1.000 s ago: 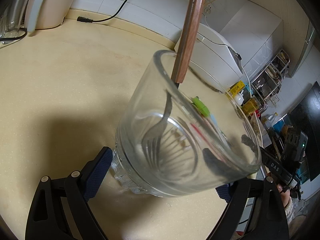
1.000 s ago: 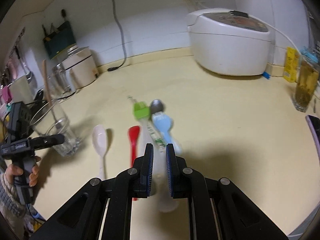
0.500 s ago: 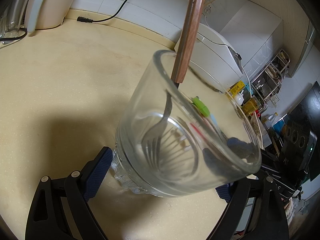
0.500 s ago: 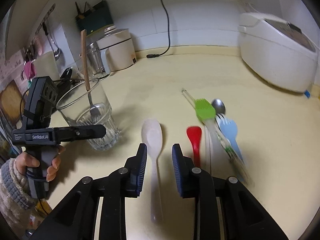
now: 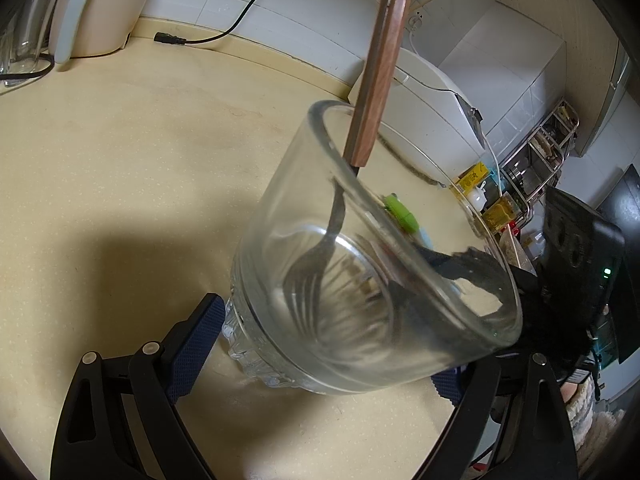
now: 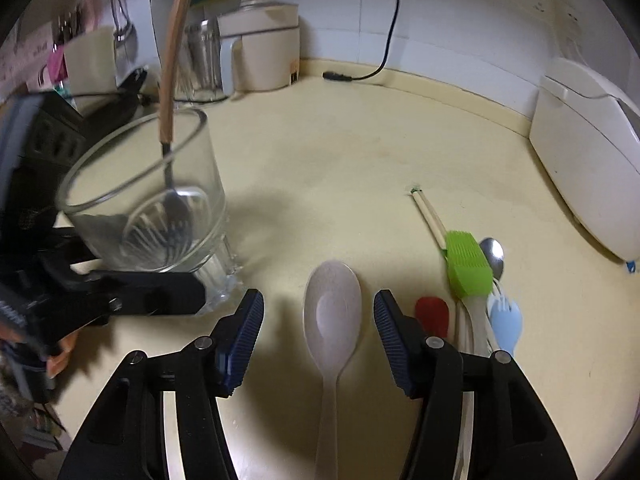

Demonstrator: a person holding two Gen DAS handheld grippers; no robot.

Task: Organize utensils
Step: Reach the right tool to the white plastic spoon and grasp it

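Your right gripper point(image 6: 319, 316) is spread wide over the bench point(image 6: 360, 152), and the pale spoon point(image 6: 332, 320) lies lengthwise between its two blue-padded fingers point(image 6: 244, 332), bowl pointing away from you and handle running back under the gripper. Neither pad touches it. Just to the right of that gripper lie the red spoon point(image 6: 431, 314), the green silicone brush point(image 6: 468, 266), a metal spoon point(image 6: 493, 254), the light blue spork point(image 6: 505, 316) and a pair of chopsticks point(image 6: 429, 216), bunched close together.

Your left gripper point(image 5: 324, 344) has its pads set against the faceted base of the glass point(image 5: 360, 264), which tilts slightly toward the right gripper. The wooden-handled fork point(image 5: 376, 80) stands inside it, tines down against the bottom, handle leaning on the rim. A white rice cooker point(image 6: 592, 168) sits toward the right edge of the bench.

Half a second ago your right gripper was narrower and the pale spoon lay ahead of its tips; now the fingers have parted and moved forward so they flank the bowl. A second ago it was nearly closed over the bunched utensils. The left gripper and glass have not shifted.
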